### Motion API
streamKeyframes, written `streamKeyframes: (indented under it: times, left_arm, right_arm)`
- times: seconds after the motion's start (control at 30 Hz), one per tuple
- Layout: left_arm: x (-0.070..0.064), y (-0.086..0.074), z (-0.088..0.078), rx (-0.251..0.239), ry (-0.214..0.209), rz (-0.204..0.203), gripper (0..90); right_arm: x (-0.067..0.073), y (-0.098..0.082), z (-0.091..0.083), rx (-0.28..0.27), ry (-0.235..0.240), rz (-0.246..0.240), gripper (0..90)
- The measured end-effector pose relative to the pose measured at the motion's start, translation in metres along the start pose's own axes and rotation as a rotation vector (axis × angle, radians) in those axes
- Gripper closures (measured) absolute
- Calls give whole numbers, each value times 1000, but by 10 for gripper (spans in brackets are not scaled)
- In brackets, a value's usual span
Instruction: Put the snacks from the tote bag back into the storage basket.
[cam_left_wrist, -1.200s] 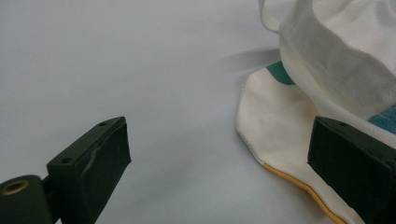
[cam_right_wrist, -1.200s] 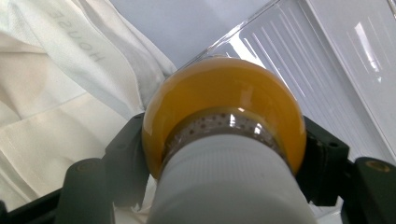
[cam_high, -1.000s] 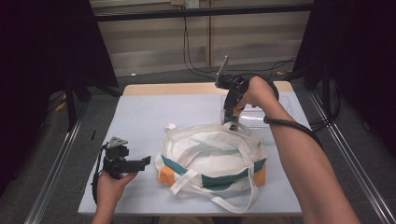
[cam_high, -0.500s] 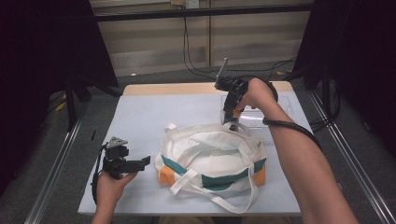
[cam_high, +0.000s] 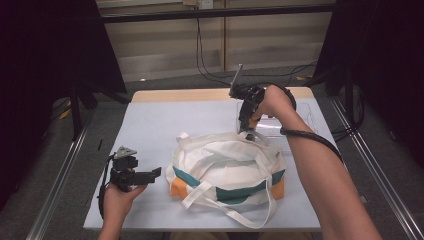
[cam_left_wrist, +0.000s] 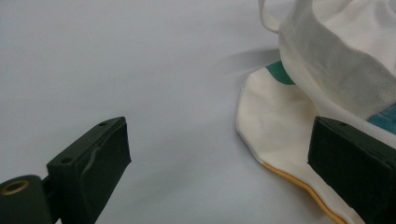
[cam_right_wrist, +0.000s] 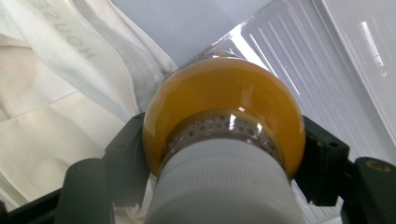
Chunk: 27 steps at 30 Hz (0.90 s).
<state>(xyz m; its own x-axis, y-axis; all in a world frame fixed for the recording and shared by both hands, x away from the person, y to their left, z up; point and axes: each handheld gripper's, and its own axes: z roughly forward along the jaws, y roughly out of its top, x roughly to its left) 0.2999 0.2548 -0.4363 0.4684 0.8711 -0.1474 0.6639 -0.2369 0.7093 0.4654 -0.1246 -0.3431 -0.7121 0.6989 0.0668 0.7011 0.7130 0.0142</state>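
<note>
two grippers at work: the right gripper (cam_high: 248, 131) is clamped on a bottle (cam_right_wrist: 224, 116) of orange liquid (white cap toward the camera), long axis pointing down at the bag (cam_high: 225, 165) just below; the left gripper (cam_high: 150, 174), jaws apart, waits beside the bag's near corner.

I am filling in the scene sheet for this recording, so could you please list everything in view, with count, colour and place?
bottle: one, clear with orange drink and a white cap, held in the right gripper over the bag's far edge.
bag: one, white cloth with teal and orange panels and white straps, middle of the table, near side.
tray: one, clear ribbed plastic, far right of the table, behind the bag.
table: one, pale grey top with a wooden far edge.
left gripper: one, black, jaws apart, at the near left, pointing at the bag, holding nothing.
right gripper: one, black, shut on the bottle.
forearms: two, coming in from the bottom edge.
</note>
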Motion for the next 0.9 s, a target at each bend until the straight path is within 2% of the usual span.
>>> streamKeyframes:
  times: [0.57,0.9]
  left_arm:
    - [0,0,0,-9,3,-12,56]
    - [0,0,0,-1,-2,-1,56]
  right_arm:
    - [0,3,5,6,2,-1,299]
    - [1,2,8,9,5,0,298]
